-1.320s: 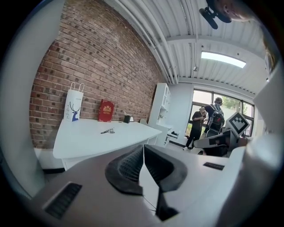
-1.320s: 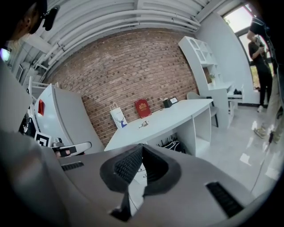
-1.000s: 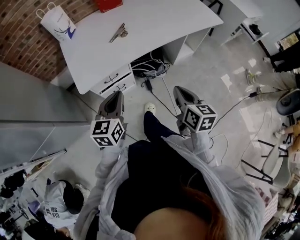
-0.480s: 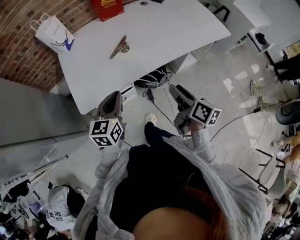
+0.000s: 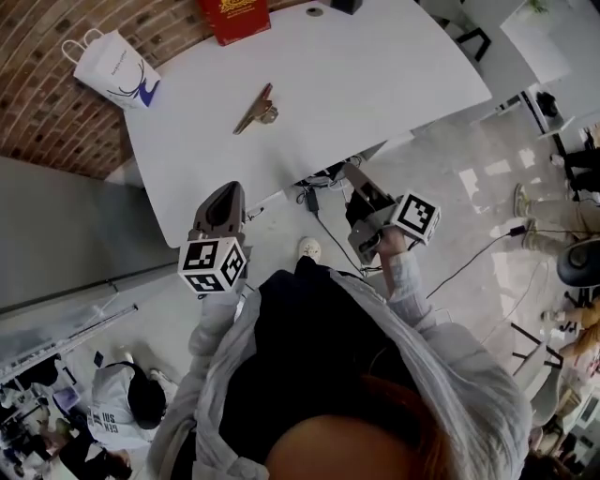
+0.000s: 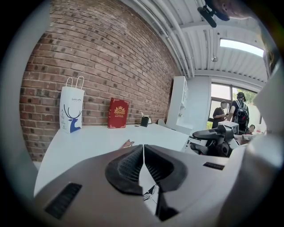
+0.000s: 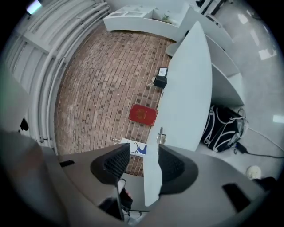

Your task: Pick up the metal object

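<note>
Metal object point(image 5: 255, 110) untouched, left claw point(image 6: 143, 150) closed, right claw point(image 7: 143, 160) just opened, empty

Table point(image 5: 375, 84): white top, smooth, matt, no visible grain. Metal object point(image 5: 255, 110) on the table: bronze-brown metal with a dull sheen, plus a brighter silvery part. Wall point(image 6: 102, 66) behind the table: rough red-brown brick, matt, pale mortar lines. Bag point(image 5: 114, 67) at the table's corner by the wall: white paper with blue print. Red box point(image 5: 234, 17) at the table's far edge: looked like card, gold emblem. Floor point(image 5: 450, 216) below the table: pale, polished, glossy reflections. Left gripper point(image 6: 143, 148): grey matt shell, plastic by the look; pads point(image 6: 128, 166) were dark and ribbed. Sleeve point(image 5: 412, 300): light grey cloth, creased.
</note>
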A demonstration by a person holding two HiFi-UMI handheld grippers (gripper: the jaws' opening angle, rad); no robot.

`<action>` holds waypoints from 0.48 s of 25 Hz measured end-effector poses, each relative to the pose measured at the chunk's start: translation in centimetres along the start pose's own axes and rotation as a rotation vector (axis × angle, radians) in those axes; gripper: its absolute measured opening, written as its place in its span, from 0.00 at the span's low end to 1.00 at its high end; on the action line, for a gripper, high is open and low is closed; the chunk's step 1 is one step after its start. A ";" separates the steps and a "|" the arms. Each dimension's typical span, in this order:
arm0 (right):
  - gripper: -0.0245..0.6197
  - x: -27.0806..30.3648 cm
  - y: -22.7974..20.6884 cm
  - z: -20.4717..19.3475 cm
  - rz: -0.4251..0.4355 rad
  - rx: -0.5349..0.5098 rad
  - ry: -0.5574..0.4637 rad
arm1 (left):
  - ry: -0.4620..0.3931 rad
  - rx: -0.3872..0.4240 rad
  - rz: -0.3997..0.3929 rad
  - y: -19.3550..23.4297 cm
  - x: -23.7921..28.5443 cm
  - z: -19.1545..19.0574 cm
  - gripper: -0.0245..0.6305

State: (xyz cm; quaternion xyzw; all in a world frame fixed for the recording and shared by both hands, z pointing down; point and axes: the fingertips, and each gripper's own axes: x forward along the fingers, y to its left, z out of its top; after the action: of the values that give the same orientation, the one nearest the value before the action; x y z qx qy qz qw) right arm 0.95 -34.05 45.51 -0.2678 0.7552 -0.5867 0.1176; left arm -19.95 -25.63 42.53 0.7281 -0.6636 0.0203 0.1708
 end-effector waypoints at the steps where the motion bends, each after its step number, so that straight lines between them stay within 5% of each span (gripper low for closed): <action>1: 0.35 0.9 -0.2 0.0 0.004 0.015 0.014 | 0.004 -0.004 0.004 0.4 0.4 -0.1 0.07; 12: 0.34 10.1 -2.3 -1.4 -0.027 0.114 0.095 | 0.070 -0.050 0.021 5.6 5.0 -1.3 0.07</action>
State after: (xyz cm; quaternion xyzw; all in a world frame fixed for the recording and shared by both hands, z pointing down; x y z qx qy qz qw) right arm -7.48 -38.72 49.43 -0.2426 0.7215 -0.6424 0.0889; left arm -24.51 -30.41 46.27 0.7155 -0.6649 0.0311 0.2120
